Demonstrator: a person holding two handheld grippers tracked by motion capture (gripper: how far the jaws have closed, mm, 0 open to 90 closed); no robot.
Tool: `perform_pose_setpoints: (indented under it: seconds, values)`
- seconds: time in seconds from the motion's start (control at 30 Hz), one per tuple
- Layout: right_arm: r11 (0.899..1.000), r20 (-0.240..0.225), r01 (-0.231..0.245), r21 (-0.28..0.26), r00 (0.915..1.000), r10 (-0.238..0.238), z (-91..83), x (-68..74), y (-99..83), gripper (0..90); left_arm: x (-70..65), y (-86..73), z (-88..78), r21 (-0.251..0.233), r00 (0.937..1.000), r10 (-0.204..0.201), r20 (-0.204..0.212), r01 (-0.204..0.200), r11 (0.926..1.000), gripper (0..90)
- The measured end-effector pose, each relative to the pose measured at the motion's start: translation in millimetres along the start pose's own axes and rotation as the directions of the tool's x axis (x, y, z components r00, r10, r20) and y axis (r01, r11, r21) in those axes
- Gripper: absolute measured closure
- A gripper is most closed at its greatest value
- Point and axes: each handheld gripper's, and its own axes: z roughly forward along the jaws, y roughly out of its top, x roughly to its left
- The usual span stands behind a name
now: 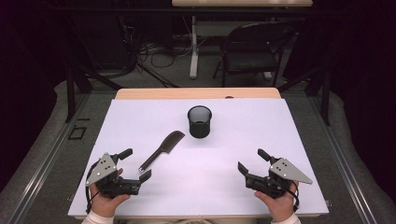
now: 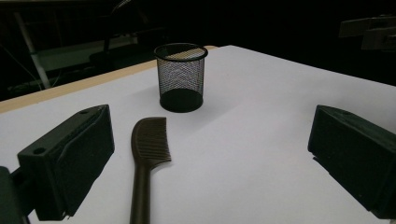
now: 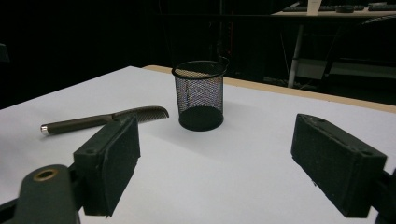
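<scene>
Fingers wide apart on both tools, nothing between them. Left gripper [image 1: 136, 181] rests low at the near left of the white table [image 1: 219, 191], jaws spread, nothing held. Right gripper [image 1: 250, 175] sits at the near right, likewise spread and empty.

Just beyond the left gripper lies a dark comb [image 2: 145, 154], flat on the table, handle toward the person, teeth end angled away toward the cup. Farther off, near the table's middle, stands a black mesh cup [image 1: 199, 121], upright, apparently empty.

Judgement: the approach step, comb not yet touched. Next move likely calls for the left gripper to ease forward, straddle the handle and close on it.
</scene>
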Motion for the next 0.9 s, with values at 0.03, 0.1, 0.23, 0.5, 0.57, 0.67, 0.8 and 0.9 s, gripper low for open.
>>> perform_pose_setpoints:
  seconds: [0.03,0.1,0.23,0.5,0.57,0.67,0.8,0.9]
  values:
    - [1.000,0.002,0.003,0.001,1.0000,-0.003,0.7,-0.7,-1.0,15.3,0.6,0.1,0.8,0.001,1.0000,0.000,-0.003,0.000,1.0000,0.4]
    - [1.000,-0.002,-0.003,0.018,1.0000,0.003,1.1,-1.6,-3.4,15.3,1.8,0.0,1.9,0.006,1.0000,-0.002,-0.001,0.002,1.0000,0.5]
    - [1.000,0.001,-0.011,0.021,0.9999,0.011,0.8,-3.2,-5.8,15.3,2.8,-0.3,3.8,0.012,1.0000,-0.004,-0.003,0.004,0.9999,0.5]
    - [1.000,0.004,-0.012,0.027,0.9999,0.012,1.9,-5.1,-8.2,15.3,2.4,-0.1,4.7,0.014,0.9999,0.002,0.014,-0.002,0.9999,0.5]
    - [1.000,0.002,-0.006,0.023,1.0000,0.006,2.0,-4.4,-8.3,15.3,2.1,-0.2,4.6,0.012,0.9998,-0.004,0.018,0.004,0.9999,0.5]
    - [1.000,-0.002,0.001,0.028,1.0000,-0.001,1.2,-3.2,-8.2,15.3,1.5,0.1,4.2,0.022,0.9999,-0.003,0.017,0.003,0.9998,0.5]
    - [1.000,0.001,0.003,0.024,1.0000,-0.003,0.8,-3.1,-8.0,15.4,1.6,0.6,4.0,0.031,0.9997,-0.020,0.011,0.020,0.9993,0.4]
    - [1.000,0.005,0.001,0.023,1.0000,-0.001,0.4,-3.7,-7.8,15.4,3.9,2.2,4.1,0.050,0.9991,-0.042,0.010,0.042,0.9979,0.4]
